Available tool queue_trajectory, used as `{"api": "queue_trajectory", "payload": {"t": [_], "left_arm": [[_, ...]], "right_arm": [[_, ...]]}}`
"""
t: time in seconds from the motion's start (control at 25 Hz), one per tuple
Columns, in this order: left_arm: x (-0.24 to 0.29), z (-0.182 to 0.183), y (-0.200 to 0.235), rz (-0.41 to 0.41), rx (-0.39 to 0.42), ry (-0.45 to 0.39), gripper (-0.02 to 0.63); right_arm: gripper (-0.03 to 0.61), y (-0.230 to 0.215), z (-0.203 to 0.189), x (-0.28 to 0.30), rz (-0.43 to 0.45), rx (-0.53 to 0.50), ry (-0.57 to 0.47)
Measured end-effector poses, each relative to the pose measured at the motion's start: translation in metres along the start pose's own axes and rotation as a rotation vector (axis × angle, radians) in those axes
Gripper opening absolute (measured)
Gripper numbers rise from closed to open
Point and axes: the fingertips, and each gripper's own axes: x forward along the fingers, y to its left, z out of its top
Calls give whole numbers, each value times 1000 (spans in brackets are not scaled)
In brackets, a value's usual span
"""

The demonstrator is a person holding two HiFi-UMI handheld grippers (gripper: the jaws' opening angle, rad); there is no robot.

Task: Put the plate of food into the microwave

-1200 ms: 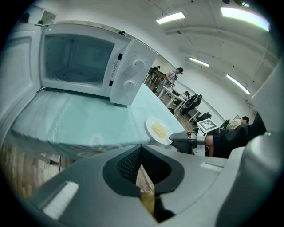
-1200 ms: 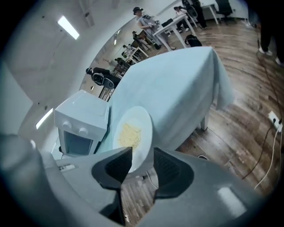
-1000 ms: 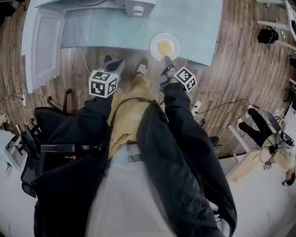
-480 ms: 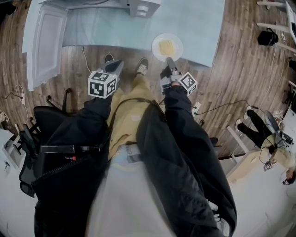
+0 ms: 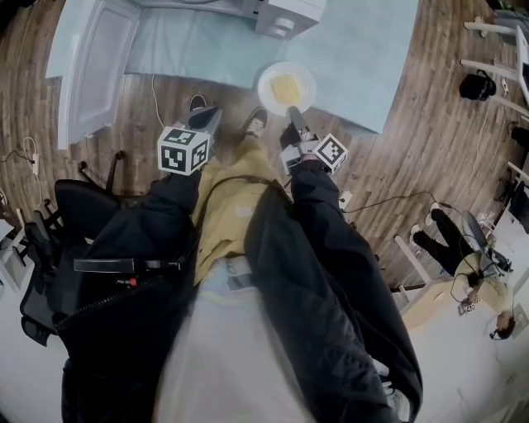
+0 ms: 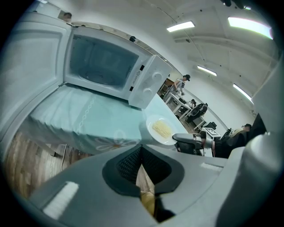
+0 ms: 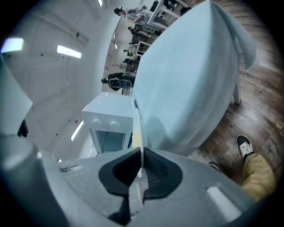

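Note:
A white plate (image 5: 286, 87) with a yellow slab of food sits near the front edge of the table with the pale blue cloth (image 5: 364, 49). My right gripper (image 5: 292, 121) is shut on the plate's near rim. In the right gripper view the plate (image 7: 138, 128) shows edge-on, pinched between the pads of the right gripper (image 7: 141, 167). The white microwave (image 5: 281, 12) stands at the back, its door (image 5: 91, 66) swung open to the left. My left gripper (image 5: 212, 114) hangs shut and empty over the floor, left of the plate (image 6: 160, 129).
A black office chair (image 5: 66, 215) is at my left. Cables lie on the wooden floor (image 5: 430, 124). A person sits at the far right (image 5: 471, 248) beside white furniture. The microwave (image 6: 106, 66) shows an empty cavity in the left gripper view.
The right gripper has reached in and closed on the plate's near rim. The plate now sits a little further left in the view. The left gripper has stayed where it was.

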Motion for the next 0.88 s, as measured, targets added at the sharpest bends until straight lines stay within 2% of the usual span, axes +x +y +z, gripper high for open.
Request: {"api": "queue_trajectory", "payload": {"t": [0.36,0.88], "left_arm": [[-28,2,45,35,-60,-36,-2],[-53,27,106,38,-81,-59,-2]], "right_arm": [[8,42,-56,68,55,-61,157],[8,98,-94,163,107,-72,206]]}}
